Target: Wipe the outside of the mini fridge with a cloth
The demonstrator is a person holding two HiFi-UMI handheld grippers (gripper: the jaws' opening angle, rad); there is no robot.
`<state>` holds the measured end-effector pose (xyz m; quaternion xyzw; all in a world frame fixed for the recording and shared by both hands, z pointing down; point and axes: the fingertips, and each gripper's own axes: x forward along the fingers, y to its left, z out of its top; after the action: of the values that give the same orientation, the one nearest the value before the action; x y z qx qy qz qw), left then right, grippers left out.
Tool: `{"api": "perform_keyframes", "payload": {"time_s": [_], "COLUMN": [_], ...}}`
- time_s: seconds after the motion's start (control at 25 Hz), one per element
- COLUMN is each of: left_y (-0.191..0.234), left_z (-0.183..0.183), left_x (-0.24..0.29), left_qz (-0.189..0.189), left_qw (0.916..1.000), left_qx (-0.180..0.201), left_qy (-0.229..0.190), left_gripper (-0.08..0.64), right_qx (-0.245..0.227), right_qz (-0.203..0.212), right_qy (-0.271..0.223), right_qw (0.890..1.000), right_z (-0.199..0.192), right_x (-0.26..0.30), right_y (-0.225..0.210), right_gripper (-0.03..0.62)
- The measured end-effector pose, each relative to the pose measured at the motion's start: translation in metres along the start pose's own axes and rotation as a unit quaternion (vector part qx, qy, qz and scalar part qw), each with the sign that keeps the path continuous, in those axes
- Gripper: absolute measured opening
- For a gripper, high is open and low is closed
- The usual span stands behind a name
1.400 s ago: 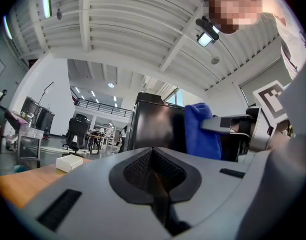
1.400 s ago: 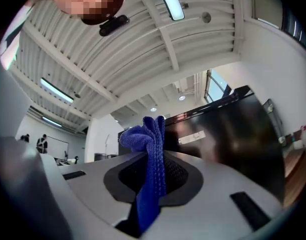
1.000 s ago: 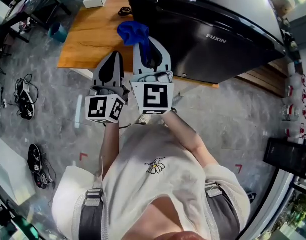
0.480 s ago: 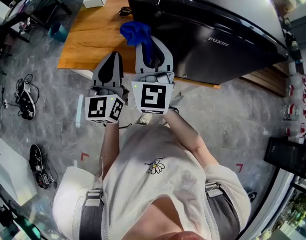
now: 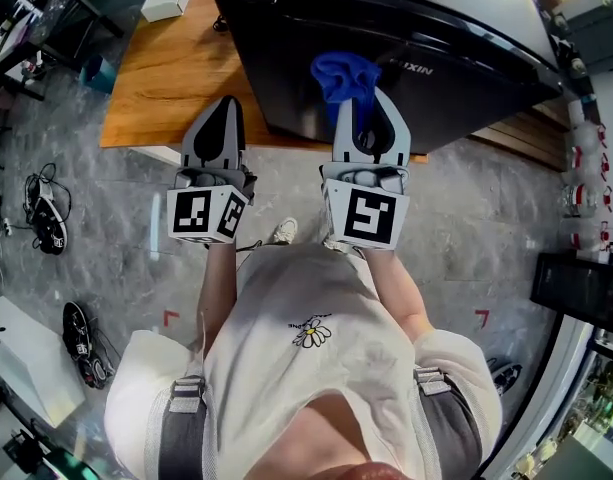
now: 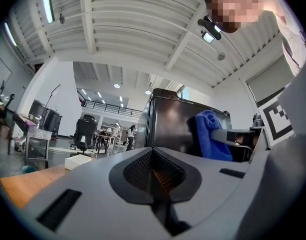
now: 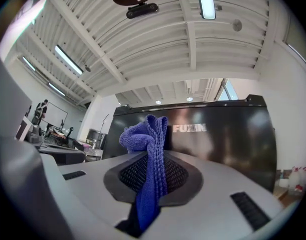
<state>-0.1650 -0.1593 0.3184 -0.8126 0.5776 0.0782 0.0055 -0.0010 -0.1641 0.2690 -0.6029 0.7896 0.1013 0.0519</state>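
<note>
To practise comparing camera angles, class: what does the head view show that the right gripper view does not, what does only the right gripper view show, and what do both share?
Only the head view: the person's white shirt, the grey floor, shoes and the right gripper's marker cube. Only the right gripper view: the ribbed ceiling and a strip light. Both: the right gripper, jaws shut on the blue cloth, before the black mini fridge.
</note>
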Motion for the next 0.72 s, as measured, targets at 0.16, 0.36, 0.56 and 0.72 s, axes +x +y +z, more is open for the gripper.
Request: {"api": "perform_keyframes", "payload": {"time_s": [0.16, 0.36, 0.56, 0.72], "left_y": [-0.007, -0.018, -0.025, -0.028], "left_z": [0.006, 0.01, 0.012, 0.013], "left_x": [0.005, 0.008, 0.011, 0.013], "left_qz": [-0.01, -0.02, -0.026, -0.027], "left_qw": [0.9999, 0.9997, 0.9995, 0.9994], "left_qx": [-0.001, 0.004, 0.011, 0.013], "left_qy": [-0.011, -0.016, -0.016, -0.015], "left_gripper": [0.005, 0.005, 0.005, 0.005], "right_qx": [-0.028, -0.028, -0.028, -0.039], "right_qz": [-0.043, -0.098, -0.183, -0.231], "right_qy": [0.008, 0.013, 0.017, 0.026], "right_qw": [0.999, 0.995, 0.983, 0.972], "right_z": [-0.005, -0.009, -0.013, -0.017], "right_x": [-0.018, -0.037, -0.059, -0.071], "right_y": [-0.042, -0.096, -0.161, -0.2], "right_gripper": [0.061, 0.061, 0.061, 0.061]}}
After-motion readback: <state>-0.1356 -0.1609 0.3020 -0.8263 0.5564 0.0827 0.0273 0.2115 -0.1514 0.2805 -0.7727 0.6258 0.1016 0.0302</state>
